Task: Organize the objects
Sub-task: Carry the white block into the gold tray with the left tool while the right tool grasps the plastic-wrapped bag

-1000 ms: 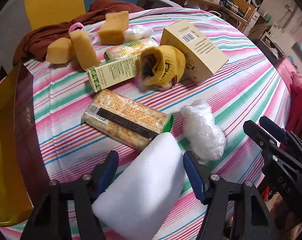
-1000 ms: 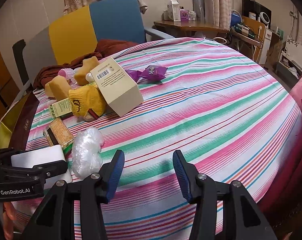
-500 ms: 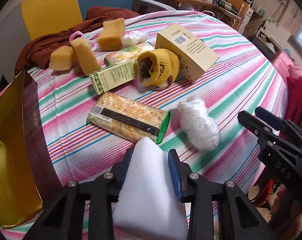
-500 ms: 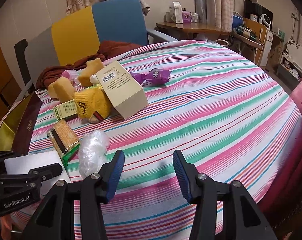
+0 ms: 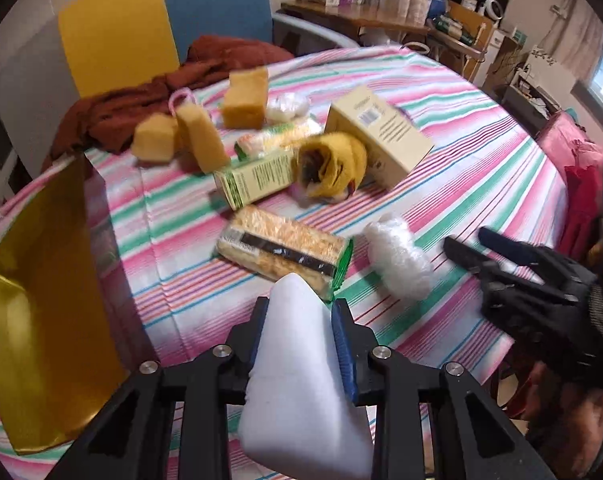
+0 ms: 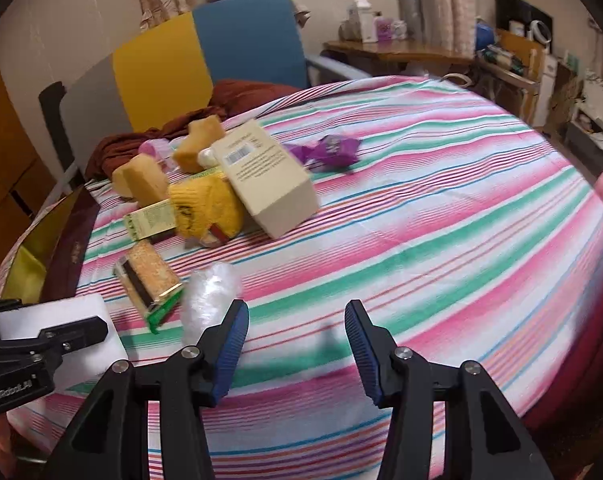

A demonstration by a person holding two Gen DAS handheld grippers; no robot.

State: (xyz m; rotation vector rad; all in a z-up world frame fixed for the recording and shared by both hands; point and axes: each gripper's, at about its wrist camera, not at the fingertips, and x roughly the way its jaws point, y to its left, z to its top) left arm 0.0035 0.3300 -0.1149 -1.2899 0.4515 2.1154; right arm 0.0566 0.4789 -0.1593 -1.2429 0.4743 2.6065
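2 tongs, left tongs (image 5: 301, 316) squeezing foam block (image 5: 301, 380), base cropped

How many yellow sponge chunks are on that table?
3: two sponges touching near the brown cloth, one sponge farther back beside a white wad. Others may be hidden.
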